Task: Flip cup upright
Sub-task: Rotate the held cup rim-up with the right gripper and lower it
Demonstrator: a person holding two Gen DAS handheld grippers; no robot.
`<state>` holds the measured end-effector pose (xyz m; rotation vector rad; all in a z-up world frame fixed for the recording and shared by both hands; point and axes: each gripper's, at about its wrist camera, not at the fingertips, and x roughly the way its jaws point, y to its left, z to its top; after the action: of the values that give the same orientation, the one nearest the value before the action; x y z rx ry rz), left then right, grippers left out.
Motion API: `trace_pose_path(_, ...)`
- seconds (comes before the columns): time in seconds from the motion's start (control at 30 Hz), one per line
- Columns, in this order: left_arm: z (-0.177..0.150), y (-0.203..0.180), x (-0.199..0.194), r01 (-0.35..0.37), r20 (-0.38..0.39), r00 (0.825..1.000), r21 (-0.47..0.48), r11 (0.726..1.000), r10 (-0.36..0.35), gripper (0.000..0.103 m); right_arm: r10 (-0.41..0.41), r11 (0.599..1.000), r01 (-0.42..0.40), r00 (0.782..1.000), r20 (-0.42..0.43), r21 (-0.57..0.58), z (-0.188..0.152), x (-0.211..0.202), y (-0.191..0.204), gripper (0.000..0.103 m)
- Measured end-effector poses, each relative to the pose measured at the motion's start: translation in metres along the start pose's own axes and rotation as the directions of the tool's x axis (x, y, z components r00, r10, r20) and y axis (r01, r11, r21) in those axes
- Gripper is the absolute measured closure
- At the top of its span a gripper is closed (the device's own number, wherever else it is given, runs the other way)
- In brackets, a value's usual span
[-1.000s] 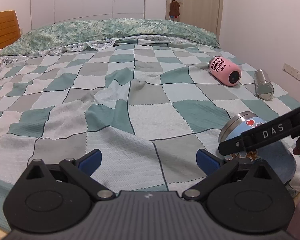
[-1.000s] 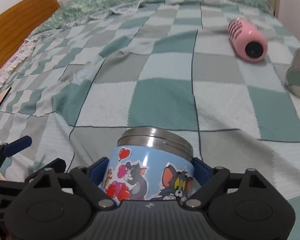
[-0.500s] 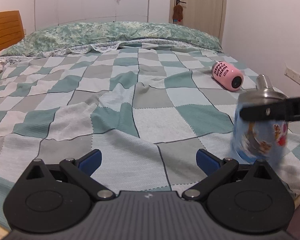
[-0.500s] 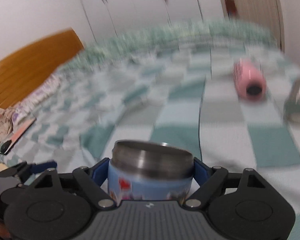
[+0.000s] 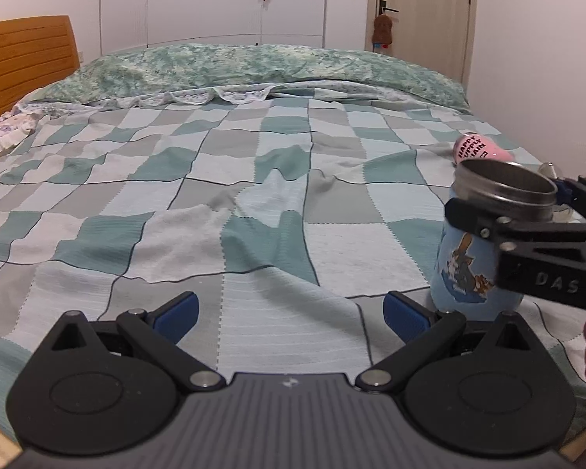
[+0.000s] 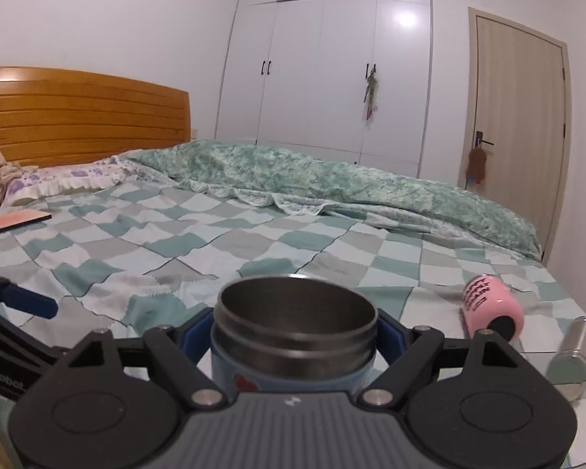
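A blue cartoon-printed cup (image 5: 468,265) with a steel rim stands upright on the checked bedspread (image 5: 254,195), mouth up; it also shows in the right wrist view (image 6: 297,336). My right gripper (image 6: 295,332) is shut on the cup just below its rim, and it shows in the left wrist view (image 5: 504,219) at the right. My left gripper (image 5: 289,310) is open and empty, low over the bedspread to the left of the cup.
A pink cup (image 6: 492,308) and a steel bottle (image 6: 574,351) lie on their sides to the right. A folded green quilt (image 6: 332,187) runs along the far side. A wooden headboard (image 6: 78,117) and a flat book (image 6: 15,221) are at the left.
My right gripper has turned the blue cup from lying on its side to upright, with its base down on the bedspread. My left gripper has stayed open and in place.
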<state>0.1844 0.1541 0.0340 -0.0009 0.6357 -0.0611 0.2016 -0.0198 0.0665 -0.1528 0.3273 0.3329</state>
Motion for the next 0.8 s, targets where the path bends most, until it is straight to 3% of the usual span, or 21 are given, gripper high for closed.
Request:
trace_pose_path(0.1,-0.001,0.002,0.001,-0.01,-0.002,1.0,-0.002,1.0,0.01,0.0,0.011,1.0,-0.011,0.999,-0.033,-0.005,-0.004,0.011,0.006,0.02)
trace_pose_path(0.7,-0.002,-0.004,-0.01,-0.027,0.014,1.0,-0.002,1.0,0.027,0.0,0.033,0.999,-0.034,0.999,0.017,0.019,-0.019,-0.007,-0.001,0.019)
trace_pose_path(0.8,-0.003,-0.007,-0.021,-0.021,0.032,0.999,-0.009,1.0,0.021,0.0,0.046,0.998,-0.05,0.996,0.083,0.048,-0.016,-0.027,-0.008,0.007)
